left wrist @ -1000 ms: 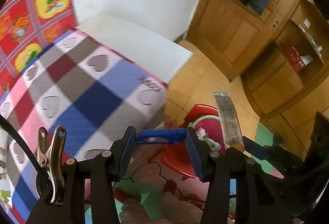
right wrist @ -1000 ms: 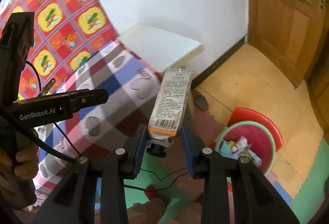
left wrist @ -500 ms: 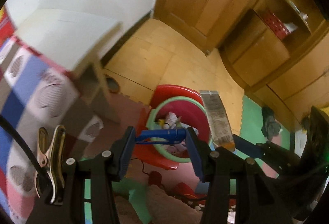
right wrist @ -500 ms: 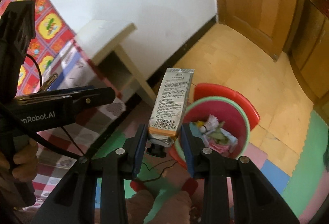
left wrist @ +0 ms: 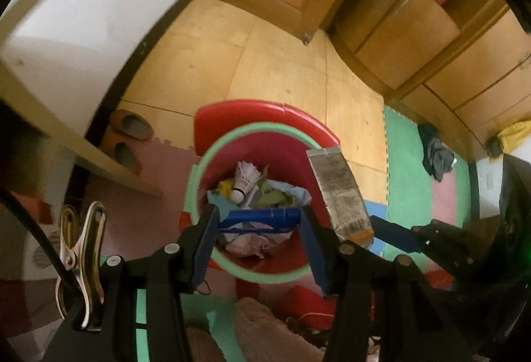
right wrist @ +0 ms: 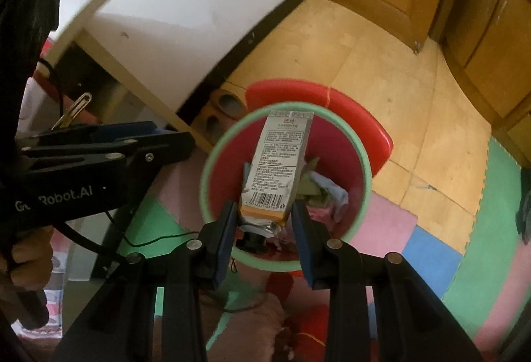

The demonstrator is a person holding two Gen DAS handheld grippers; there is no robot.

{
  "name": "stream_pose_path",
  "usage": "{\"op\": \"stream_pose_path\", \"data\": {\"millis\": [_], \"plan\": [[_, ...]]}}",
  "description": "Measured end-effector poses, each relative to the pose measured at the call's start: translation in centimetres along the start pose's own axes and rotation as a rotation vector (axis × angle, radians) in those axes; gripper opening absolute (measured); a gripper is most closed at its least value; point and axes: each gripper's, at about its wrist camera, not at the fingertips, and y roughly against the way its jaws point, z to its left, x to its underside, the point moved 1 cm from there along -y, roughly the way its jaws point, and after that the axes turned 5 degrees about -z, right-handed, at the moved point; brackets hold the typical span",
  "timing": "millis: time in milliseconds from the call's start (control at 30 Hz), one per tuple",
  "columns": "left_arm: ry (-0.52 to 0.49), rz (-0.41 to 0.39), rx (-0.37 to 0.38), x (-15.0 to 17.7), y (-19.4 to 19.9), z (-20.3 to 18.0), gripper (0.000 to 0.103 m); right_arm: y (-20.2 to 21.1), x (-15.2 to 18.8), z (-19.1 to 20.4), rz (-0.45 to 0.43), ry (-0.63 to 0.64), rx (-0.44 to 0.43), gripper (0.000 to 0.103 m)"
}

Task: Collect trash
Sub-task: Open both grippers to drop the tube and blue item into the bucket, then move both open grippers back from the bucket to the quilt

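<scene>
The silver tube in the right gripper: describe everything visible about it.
The tube is a flattened, squeezed silvery laminate tube with dense printed text, a barcode and an orange band near its lower end, a crimped flat seal at the far end and a black cap nearest the camera. The right gripper clamps its crumpled neck, so it stands out along the fingers over the red bin with a green rim, apart from the trash inside.

Wooden floor (left wrist: 282,69) carries green-rimmed red bin (right wrist: 360,142) on red stool (right wrist: 375,129). Foam mats (right wrist: 441,255), pink, green, blue, cover near part. 2 brown slippers (left wrist: 131,126) by wall. Dark cloth heap (left wrist: 436,154), perhaps clothing, on green mat.
</scene>
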Motion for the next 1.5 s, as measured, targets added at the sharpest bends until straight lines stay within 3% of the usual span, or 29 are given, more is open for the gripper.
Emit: {"op": "stream_pose_path", "data": {"millis": [333,700,933,1500], "plan": [[0.013,0.051,0.013,0.1,-5.6,-0.7,0.052,-3.9,1.2,-2.2,0.072,-0.012,0.019,0.035],[0.045,0.092,-0.04,-0.3,-7.0,-1.3,0.053,-4.7,1.2,-3.1,0.091,-0.012,0.001,0.035],[0.064,0.077,-0.069,-0.2,-6.1,-1.6,0.07,-3.7,0.9,-3.2,0.095,0.007,-0.012,0.045],[0.093,0.019,-0.068,-0.7,-0.6,-2.1,0.071,1.0,-0.5,-1.3,0.001,0.028,-0.015,0.045]]}}
